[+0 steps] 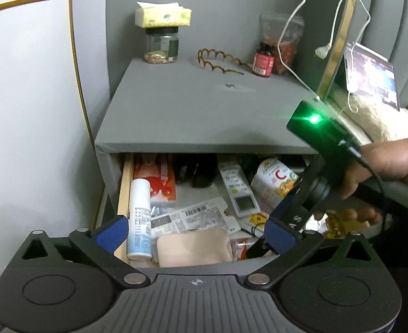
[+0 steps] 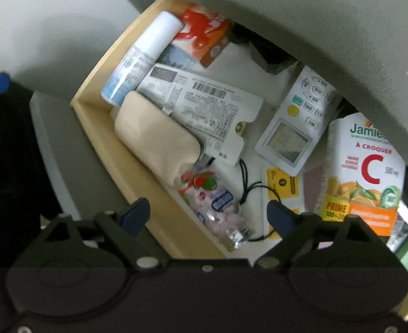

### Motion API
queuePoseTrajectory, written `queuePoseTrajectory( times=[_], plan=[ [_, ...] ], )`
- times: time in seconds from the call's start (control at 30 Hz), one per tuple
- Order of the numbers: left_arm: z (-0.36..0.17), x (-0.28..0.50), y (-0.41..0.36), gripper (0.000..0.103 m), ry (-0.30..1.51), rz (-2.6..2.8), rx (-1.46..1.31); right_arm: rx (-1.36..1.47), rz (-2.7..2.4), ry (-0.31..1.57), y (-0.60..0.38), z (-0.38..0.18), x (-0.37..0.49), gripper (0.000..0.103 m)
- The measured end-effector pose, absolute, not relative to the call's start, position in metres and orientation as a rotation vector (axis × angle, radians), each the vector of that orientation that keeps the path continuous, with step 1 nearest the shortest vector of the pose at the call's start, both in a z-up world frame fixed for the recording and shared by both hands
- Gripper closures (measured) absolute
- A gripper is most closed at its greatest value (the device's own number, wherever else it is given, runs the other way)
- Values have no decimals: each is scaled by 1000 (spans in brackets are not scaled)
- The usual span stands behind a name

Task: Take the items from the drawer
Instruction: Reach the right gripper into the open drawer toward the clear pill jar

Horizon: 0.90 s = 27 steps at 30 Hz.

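The drawer [image 1: 124,188] of a grey nightstand stands open and full. In it lie a white spray bottle [image 1: 139,216], a beige cloth pouch [image 1: 194,249], a printed packet [image 1: 198,216], a white remote [image 1: 238,186], a vitamin C bottle [image 1: 276,179] and a red-orange box [image 1: 159,177]. My left gripper [image 1: 197,233] is open, in front of the drawer above the pouch. My right gripper [image 2: 208,215] is open over the drawer's front right, above a clear candy bag [image 2: 217,202]. The pouch [image 2: 154,136], remote [image 2: 298,122] and vitamin bottle [image 2: 365,172] show there too.
On the nightstand top [image 1: 204,105] stand a glass jar [image 1: 162,45] with a tissue pack on it, a wavy hairband [image 1: 220,61], a small red bottle [image 1: 263,59] and a snack bag. White cables [image 1: 290,27] hang at the right. A wall is at the left.
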<state>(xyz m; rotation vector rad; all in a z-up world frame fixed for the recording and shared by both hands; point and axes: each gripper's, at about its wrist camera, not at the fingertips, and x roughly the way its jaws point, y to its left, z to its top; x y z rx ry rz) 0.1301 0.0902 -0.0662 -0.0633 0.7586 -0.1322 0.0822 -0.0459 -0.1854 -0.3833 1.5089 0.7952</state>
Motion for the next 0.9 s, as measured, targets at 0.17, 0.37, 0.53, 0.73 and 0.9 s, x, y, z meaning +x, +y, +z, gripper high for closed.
queuePoseTrajectory(
  times=[0.17,0.37,0.53,0.73,0.9],
  plan=[
    [-70,132,91,0,757,-138,-81,-485,759,1549,-33,-205,79,33],
    [-69,112,89,0,742,-166,-64,-550,771,1560,-25,-210,75,60],
    [-69,110,95,0,739,-158,-107,-594,792,1515,-34,-194,67,67],
    [-72,114,103,0,752,-152,-177,-526,830,1368,-46,-130,60,69],
    [-72,113,99,0,745,-168,-170,-551,844,1268,-48,-72,65,70]
  ],
)
